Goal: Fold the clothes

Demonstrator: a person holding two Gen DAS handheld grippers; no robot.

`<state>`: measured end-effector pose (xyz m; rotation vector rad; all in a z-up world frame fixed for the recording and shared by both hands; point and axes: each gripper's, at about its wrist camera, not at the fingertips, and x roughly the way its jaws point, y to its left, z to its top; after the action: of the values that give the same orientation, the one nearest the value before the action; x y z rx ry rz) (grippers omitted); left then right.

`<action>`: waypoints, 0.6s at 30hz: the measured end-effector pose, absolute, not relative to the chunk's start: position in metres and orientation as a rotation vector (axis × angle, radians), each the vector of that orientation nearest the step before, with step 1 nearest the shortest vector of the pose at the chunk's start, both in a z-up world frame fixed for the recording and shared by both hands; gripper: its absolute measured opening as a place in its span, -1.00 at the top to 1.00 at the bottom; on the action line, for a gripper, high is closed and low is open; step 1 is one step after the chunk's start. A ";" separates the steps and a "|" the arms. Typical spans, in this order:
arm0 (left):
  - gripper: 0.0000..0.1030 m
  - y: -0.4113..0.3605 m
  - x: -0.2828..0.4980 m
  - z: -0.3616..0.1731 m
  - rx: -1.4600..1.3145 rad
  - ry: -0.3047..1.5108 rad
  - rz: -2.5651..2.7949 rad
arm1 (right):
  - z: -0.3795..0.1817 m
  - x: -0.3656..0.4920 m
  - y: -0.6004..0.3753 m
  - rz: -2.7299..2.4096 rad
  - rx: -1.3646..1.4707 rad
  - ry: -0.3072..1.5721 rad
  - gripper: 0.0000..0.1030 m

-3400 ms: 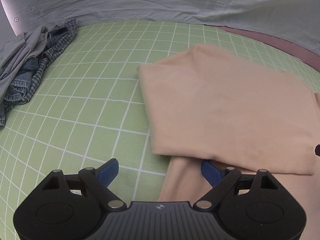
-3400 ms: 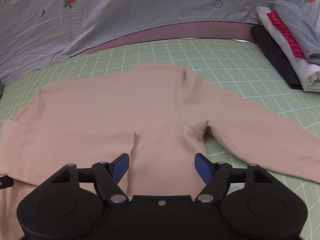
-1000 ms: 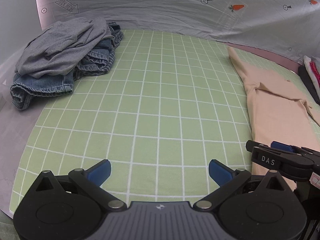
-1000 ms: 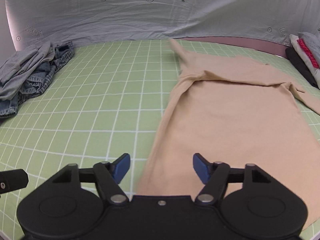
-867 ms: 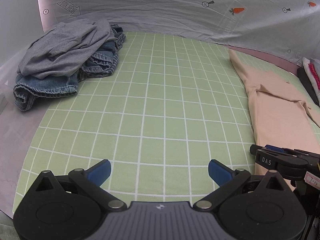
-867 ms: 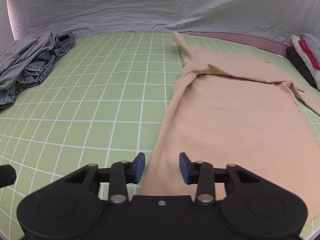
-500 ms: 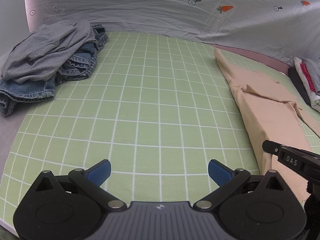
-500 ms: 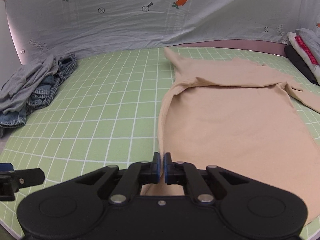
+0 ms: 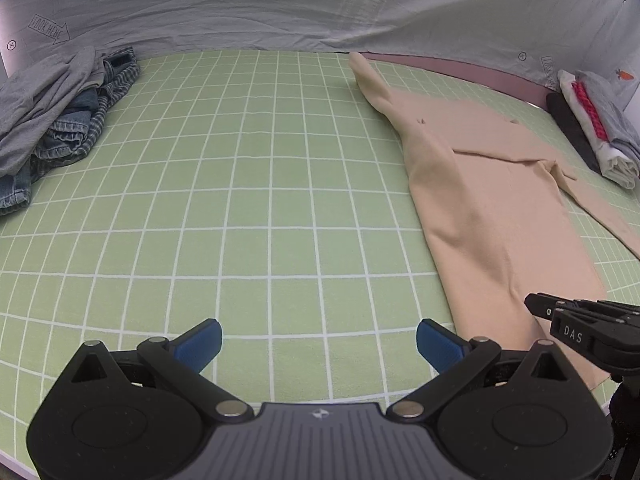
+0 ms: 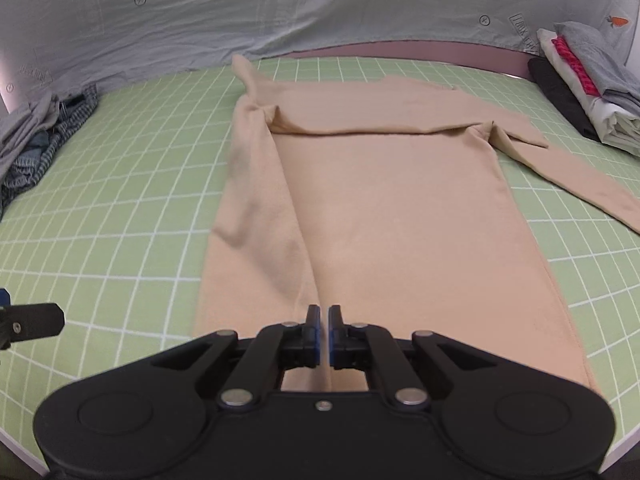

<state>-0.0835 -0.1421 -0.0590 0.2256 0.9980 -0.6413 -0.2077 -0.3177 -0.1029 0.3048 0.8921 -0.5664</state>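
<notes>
A peach long-sleeved shirt [image 10: 400,208] lies flat on the green grid mat [image 10: 120,208], one sleeve trailing off to the right. My right gripper [image 10: 324,330] is shut on the shirt's left edge near the hem, and a raised fold of fabric runs from its pads up toward the shoulder. In the left wrist view the same shirt [image 9: 480,208] lies at the right, with the right gripper [image 9: 538,306] over its lower corner. My left gripper [image 9: 318,340] stands open above bare mat just left of the shirt, nothing between its blue pads.
A heap of unfolded grey, denim and plaid clothes [image 9: 52,120] sits at the mat's far left. A stack of folded clothes [image 10: 580,80] stands at the far right. A grey printed sheet [image 9: 280,4] hangs behind. The mat's front edge runs close below both grippers.
The right gripper shut on the shirt's left edge and carried it rightward, lifting a fold over the body. The left gripper, still open, moved right toward the shirt.
</notes>
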 end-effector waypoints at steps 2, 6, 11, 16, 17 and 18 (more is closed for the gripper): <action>-0.98 -0.146 -0.084 -0.061 0.223 1.012 -0.615 | -0.111 -0.210 -0.317 -0.552 0.283 0.917 0.88; -0.98 -0.162 -0.081 -0.062 0.216 1.021 -0.581 | -0.109 -0.214 -0.321 -0.524 0.236 0.925 0.65; -0.99 -0.192 -0.078 -0.061 0.226 1.011 -0.569 | -0.097 -0.230 -0.347 -0.541 0.287 0.886 0.34; -0.99 -0.224 -0.070 -0.065 0.224 1.020 -0.534 | -0.093 -0.242 -0.392 -0.600 0.298 0.865 0.31; -0.99 -0.230 -0.068 -0.065 0.222 1.020 -0.523 | -0.092 -0.244 -0.401 -0.606 0.302 0.859 0.31; -0.99 -0.236 -0.064 -0.065 0.219 1.017 -0.507 | -0.091 -0.246 -0.410 -0.611 0.304 0.854 0.31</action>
<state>-0.0641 -0.2357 -0.0652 0.2192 1.0167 -0.5066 -0.2461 -0.4098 -0.0910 0.3036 0.8544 -0.6110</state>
